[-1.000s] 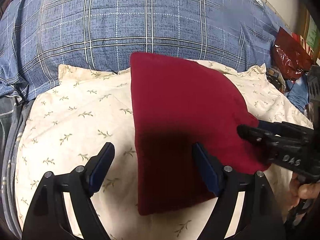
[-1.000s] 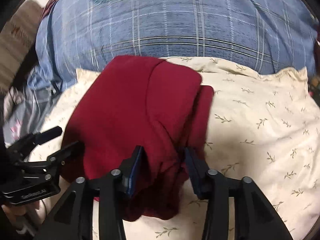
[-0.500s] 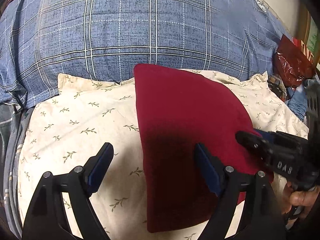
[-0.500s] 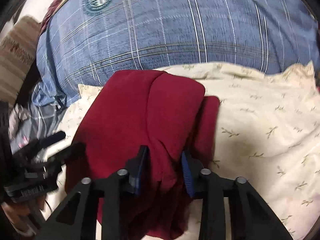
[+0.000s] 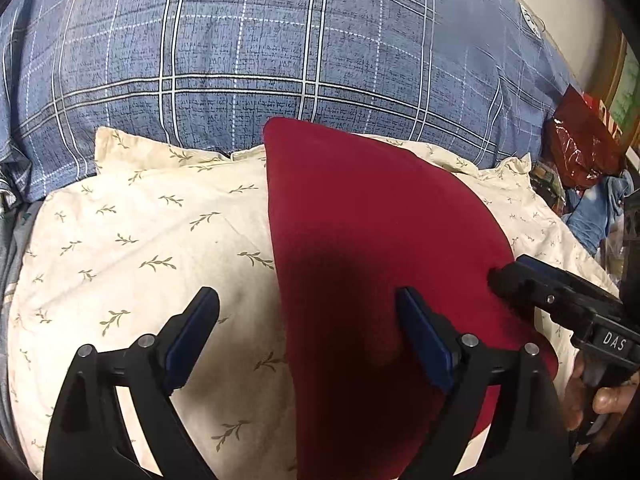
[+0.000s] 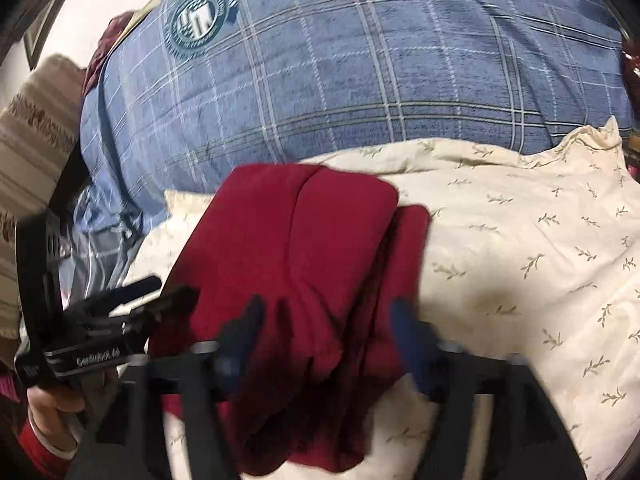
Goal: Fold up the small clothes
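Lying folded on floral pillow (image 5: pixel 132 240) — red garment (image 5: pixel 372 248), both grippers' jaws released, plaid blanket (image 5: pixel 280 40) behind.

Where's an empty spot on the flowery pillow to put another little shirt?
Left of the red garment, the cream pillow lies bare up to the blue plaid blanket. More bare pillow lies right of the garment in the right view. Clutter crowds the far right edge.

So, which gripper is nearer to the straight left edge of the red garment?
Left. The left gripper stands open astride that edge of the red garment; the right gripper is at the opposite, curved side.
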A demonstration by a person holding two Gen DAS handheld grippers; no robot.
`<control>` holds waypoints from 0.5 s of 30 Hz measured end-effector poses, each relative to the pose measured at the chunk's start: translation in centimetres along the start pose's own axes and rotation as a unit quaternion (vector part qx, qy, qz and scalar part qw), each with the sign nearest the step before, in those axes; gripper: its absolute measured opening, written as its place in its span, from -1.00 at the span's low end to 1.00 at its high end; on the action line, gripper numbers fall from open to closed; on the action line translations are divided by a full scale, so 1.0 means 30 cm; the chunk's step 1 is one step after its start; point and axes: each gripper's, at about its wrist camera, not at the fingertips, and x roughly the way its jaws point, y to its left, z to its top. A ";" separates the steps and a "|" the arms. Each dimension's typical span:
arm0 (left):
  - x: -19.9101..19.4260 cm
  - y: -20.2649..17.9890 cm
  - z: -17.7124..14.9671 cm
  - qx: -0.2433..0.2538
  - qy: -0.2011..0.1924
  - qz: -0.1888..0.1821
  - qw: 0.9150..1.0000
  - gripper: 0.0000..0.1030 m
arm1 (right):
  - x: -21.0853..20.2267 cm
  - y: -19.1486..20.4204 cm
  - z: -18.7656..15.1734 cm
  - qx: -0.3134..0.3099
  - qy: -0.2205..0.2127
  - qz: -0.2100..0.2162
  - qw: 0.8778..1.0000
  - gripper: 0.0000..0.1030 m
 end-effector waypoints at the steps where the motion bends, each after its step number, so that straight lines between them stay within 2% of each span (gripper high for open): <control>1: 0.007 0.003 0.003 -0.003 0.002 -0.003 1.000 0.84 | 0.015 -0.005 0.006 0.003 0.005 0.001 1.000 0.52; 4: 0.025 0.010 0.007 -0.013 0.006 -0.013 1.000 0.95 | 0.072 -0.029 0.017 0.022 0.028 0.004 0.999 0.53; 6: 0.041 0.015 0.008 -0.022 0.010 -0.022 0.999 1.00 | 0.094 -0.048 0.023 0.036 0.023 0.008 0.999 0.65; 12: 0.085 0.031 0.010 -0.047 0.022 -0.055 0.997 1.00 | 0.162 -0.104 0.034 0.078 0.029 0.050 0.995 0.71; 14: 0.094 0.030 0.012 -0.052 0.026 -0.066 0.996 1.00 | 0.163 -0.094 0.035 0.069 0.024 0.048 0.996 0.61; 15: 0.097 0.026 0.013 -0.050 0.028 -0.073 0.996 0.97 | 0.159 -0.086 0.035 0.063 0.023 0.051 0.996 0.38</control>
